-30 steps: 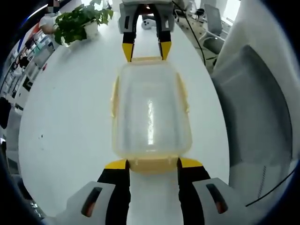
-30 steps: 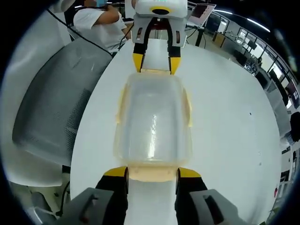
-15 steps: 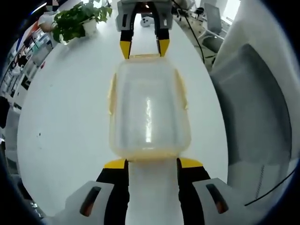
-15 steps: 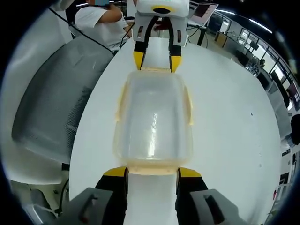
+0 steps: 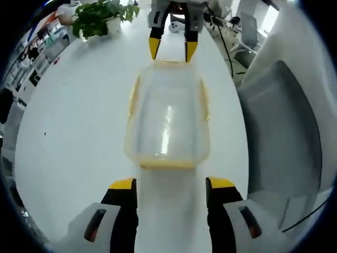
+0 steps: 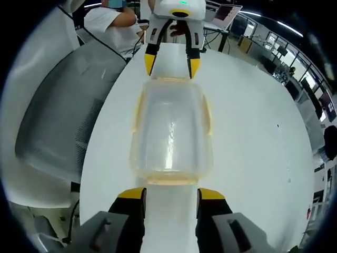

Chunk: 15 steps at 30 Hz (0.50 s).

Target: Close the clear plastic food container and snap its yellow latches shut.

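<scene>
Two claws, the left claw [image 5: 171,183] and right claw [image 6: 170,192], sit spread at opposite ends of the container [image 5: 167,118] lying lidded on the white worktop [image 5: 73,116]. Light, slick, slightly flexible plastic, I judge; press the yellow end latch [image 5: 167,164] squarely, not the thin clear walls.

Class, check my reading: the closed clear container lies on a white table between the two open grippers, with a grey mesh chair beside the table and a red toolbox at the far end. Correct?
Not quite. There is no toolbox: the left gripper view shows a potted plant at the far end. The container, white table, open grippers and chair are as stated.

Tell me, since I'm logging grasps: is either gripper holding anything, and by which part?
Nothing is held. The left gripper and right gripper are open, each just off an end latch of the food container.
</scene>
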Tool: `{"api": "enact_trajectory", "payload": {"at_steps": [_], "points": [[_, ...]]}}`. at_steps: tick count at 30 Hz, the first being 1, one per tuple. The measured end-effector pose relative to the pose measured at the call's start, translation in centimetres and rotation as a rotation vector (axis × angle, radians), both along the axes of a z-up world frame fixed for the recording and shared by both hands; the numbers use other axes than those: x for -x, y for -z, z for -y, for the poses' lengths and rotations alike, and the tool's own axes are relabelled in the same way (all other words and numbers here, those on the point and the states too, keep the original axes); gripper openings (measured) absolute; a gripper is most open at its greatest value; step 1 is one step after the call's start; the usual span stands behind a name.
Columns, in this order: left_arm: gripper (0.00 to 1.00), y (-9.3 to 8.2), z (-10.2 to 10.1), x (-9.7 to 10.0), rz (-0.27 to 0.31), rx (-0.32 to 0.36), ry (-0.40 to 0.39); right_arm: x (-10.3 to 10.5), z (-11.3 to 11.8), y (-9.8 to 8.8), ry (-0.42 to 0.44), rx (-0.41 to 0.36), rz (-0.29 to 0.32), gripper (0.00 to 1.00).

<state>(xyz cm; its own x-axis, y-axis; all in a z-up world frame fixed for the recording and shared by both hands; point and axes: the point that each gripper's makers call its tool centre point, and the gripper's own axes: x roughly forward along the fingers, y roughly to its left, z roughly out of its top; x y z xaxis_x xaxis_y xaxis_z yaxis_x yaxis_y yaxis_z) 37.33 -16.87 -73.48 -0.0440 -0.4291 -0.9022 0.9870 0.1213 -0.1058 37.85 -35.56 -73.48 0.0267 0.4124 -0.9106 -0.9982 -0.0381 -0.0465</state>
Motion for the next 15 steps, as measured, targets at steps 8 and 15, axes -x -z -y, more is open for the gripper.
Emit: {"api": "enact_trajectory", "payload": {"at_steps": [8, 15], "points": [[0.53, -0.6, -0.1, -0.1, -0.003, 0.026, -0.065, 0.1, -0.1, -1.1, 0.023, -0.027, 0.018, 0.35], [0.46, -1.6, 0.9, -0.4, -0.022, 0.093, -0.151, -0.5, -0.2, -1.7, 0.117, -0.058, 0.008, 0.34]]}}
